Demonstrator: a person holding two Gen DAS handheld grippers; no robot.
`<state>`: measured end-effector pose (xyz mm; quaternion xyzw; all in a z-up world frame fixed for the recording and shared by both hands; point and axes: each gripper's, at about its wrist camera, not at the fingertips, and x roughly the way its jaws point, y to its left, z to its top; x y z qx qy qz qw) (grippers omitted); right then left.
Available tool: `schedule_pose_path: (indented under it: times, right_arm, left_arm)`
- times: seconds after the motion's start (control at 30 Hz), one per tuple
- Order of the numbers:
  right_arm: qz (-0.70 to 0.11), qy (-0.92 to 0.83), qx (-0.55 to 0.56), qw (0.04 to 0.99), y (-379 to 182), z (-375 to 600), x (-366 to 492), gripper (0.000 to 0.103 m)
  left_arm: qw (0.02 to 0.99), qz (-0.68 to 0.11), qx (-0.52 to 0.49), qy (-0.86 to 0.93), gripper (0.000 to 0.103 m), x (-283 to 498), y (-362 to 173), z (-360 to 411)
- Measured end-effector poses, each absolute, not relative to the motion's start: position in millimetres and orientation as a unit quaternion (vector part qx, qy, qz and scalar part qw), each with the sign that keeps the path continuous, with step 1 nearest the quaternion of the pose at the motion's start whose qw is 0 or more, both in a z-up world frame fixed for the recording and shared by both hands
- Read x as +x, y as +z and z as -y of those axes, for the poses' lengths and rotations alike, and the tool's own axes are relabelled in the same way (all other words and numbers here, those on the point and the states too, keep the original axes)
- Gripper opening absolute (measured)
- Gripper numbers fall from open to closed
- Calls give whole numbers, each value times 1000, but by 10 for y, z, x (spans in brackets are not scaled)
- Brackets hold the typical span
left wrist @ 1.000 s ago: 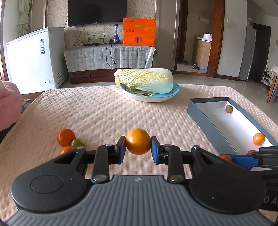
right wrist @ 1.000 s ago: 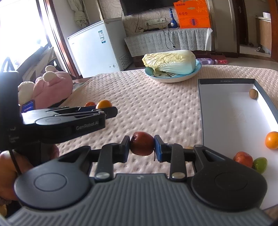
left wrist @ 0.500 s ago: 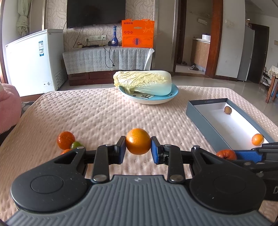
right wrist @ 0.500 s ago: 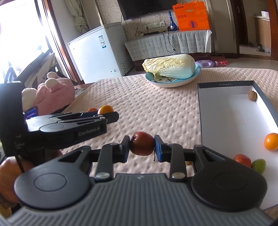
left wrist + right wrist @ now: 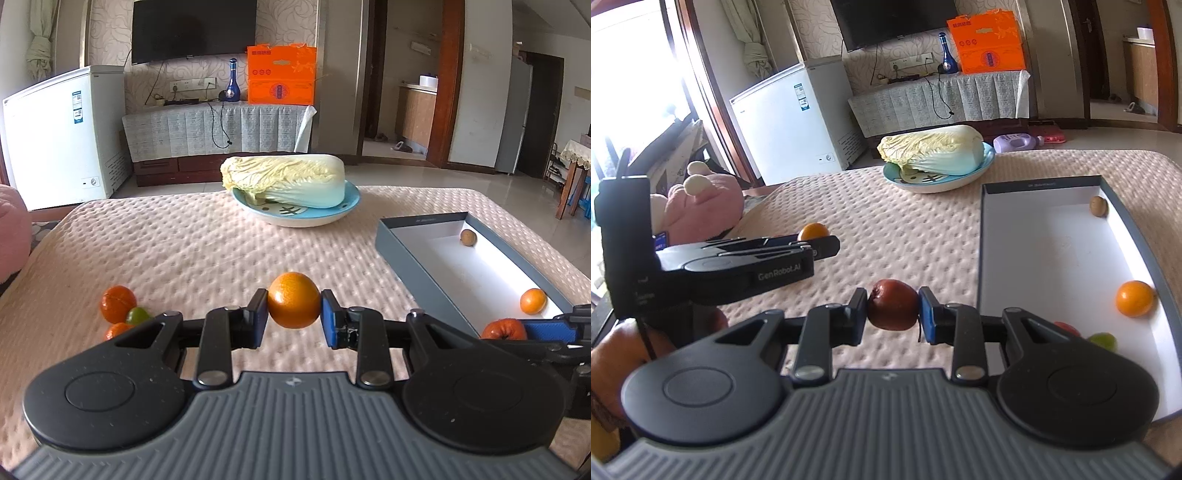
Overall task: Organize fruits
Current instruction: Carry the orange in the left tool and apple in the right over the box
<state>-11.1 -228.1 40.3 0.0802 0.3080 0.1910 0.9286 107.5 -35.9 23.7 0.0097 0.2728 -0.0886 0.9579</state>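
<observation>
**Fruits: one in each gripper, a few sitting in the box**

Fruits are getting sorted here, and both tools are busy. The left gripper [image 5: 294, 318] is squeezing a round orange citrus fruit [image 5: 293, 305] between its blue pads, holding it up over the bumpy beige tablecloth [image 5: 192, 251]. The right gripper [image 5: 893, 314] is clamping a dark red apple with a little stem [image 5: 893, 309] the same way, hovering just left of the shallow grey box with a white inside [image 5: 1052, 236].

Inside that box, a small brown fruit [image 5: 1098, 206] is sitting in the far corner, a bright orange one [image 5: 1135, 298] is resting by the right wall, and a red one [image 5: 1067, 328] and a green one [image 5: 1102, 340] are peeking out behind the gripper body.

Off to the left on the cloth, two orange tangerines [image 5: 117, 303] and a small green fruit [image 5: 137, 316] are huddling together, touching. At the far side, a pale napa cabbage [image 5: 284, 180] is lying on a blue-rimmed plate [image 5: 295, 218].
</observation>
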Motion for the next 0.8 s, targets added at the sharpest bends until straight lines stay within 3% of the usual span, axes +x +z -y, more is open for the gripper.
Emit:
schedule_pose_path:
  times: [0.8]
  right_arm:
    - [-291, 152, 65, 942, 472, 2756, -353, 33]
  left_arm:
    - [955, -261, 28, -141, 35, 1130, 229, 1243]
